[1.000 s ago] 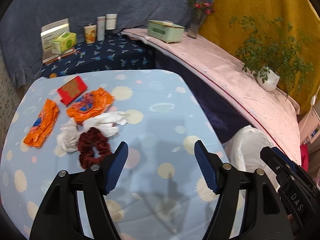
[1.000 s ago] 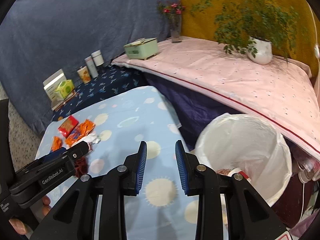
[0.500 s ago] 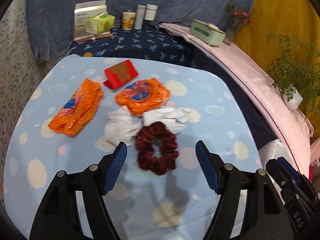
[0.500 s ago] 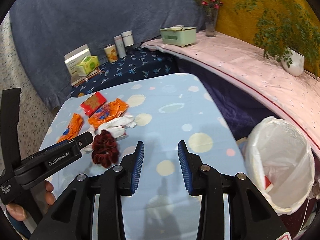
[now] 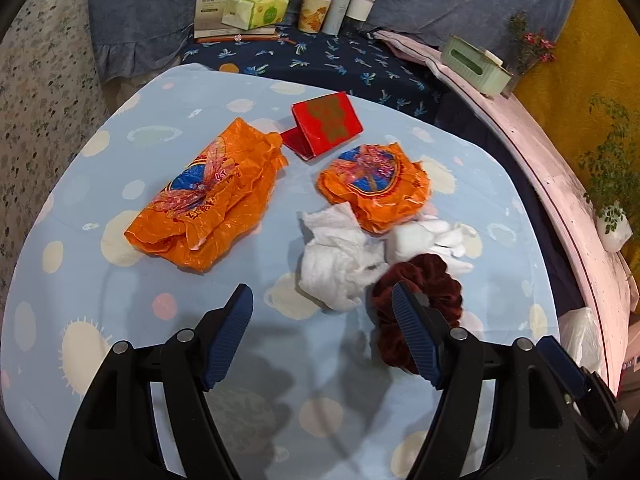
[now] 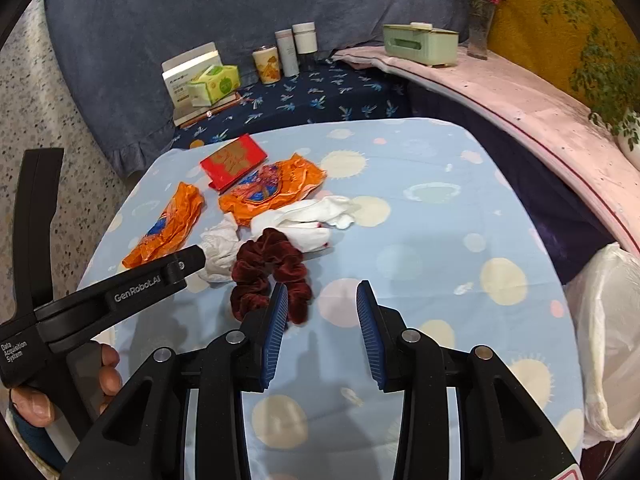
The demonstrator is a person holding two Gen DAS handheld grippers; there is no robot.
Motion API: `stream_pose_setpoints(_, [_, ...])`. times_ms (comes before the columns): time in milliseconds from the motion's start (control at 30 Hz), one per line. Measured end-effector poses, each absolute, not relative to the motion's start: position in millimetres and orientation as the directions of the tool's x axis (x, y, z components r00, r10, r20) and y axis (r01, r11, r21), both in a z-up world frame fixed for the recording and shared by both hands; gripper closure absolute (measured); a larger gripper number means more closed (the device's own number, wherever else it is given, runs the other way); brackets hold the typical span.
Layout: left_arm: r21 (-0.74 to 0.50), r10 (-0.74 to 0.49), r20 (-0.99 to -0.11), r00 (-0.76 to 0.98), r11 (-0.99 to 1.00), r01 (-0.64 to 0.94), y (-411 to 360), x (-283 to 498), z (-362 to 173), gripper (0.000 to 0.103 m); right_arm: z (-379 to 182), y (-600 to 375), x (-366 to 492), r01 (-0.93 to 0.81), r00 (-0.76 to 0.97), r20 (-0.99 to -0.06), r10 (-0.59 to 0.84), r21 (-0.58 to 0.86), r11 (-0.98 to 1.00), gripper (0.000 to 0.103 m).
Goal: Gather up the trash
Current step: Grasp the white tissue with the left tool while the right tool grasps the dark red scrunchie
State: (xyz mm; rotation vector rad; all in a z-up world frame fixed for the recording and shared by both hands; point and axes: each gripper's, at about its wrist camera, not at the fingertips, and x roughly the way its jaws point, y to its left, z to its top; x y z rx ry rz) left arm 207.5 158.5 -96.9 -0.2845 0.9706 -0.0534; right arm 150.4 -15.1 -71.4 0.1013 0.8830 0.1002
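Note:
On the light-blue spotted table lie two orange snack wrappers, a crumpled white tissue, a white cloth wad, a dark red velvet scrunchie and a red packet. My left gripper is open and empty, just short of the tissue, its right finger over the scrunchie. My right gripper is open and empty above the table, beside the scrunchie. The white-lined trash bin stands at the table's right edge.
A dark-blue patterned shelf behind the table holds a tissue pack, a box, a cup and two bottles. A pink ledge carries a green box, a flower vase and a potted plant.
Both grippers swung left from the bin side toward the trash pile. My left gripper moved in close to the tissue and scrunchie. The right jaws opened a little wider.

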Motion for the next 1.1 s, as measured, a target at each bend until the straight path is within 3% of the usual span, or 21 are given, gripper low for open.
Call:
stream_pose_setpoints(100, [-0.266,-0.177,-0.812,0.557,0.960,-0.083,161,216,-103,0.035,-79,-7,161,-0.058,0.620,-0.772,0.143,0.136,0.989,0.062])
stream_pose_setpoints(367, [-0.295,-0.209,-0.826,0.524,0.952,-0.085,160,235,-120,0.037,-106,5,185,-0.062,0.572,-0.808,0.140,0.128,0.990,0.061])
stream_pose_setpoints(567, [-0.314,-0.234,-0.827,0.511,0.946,-0.074,161,240,-127,0.053,-120,8,192,-0.063,0.548,-0.824,0.145,0.132,0.989,0.061])
stream_pose_setpoints(633, [-0.334,-0.263,-0.824,0.502,0.941,-0.056,160,239,-128,0.069,-124,7,193,-0.063,0.541,-0.828,0.149,0.136,0.989,0.066])
stream_pose_setpoints(667, [-0.337,-0.268,-0.824,0.500,0.940,-0.051,159,239,-127,0.071,-126,7,193,-0.067,0.535,-0.831,0.154,0.140,0.988,0.070])
stream_pose_setpoints(700, [-0.333,-0.265,-0.821,0.506,0.942,-0.047,157,237,-126,0.073,-126,7,193,-0.069,0.530,-0.833,0.158,0.143,0.987,0.080])
stream_pose_setpoints(733, [-0.330,-0.264,-0.819,0.509,0.943,-0.041,156,236,-125,0.076,-126,6,192,-0.068,0.533,-0.831,0.159,0.145,0.987,0.082])
stream_pose_setpoints(900, [-0.338,-0.278,-0.806,0.522,0.941,-0.021,151,227,-114,0.083,-115,-4,183,-0.056,0.553,-0.816,0.170,0.167,0.984,0.090])
stream_pose_setpoints(1100, [-0.342,-0.290,-0.780,0.555,0.940,0.011,139,212,-89,0.084,-87,-23,169,-0.034,0.606,-0.776,0.176,0.196,0.980,0.092])
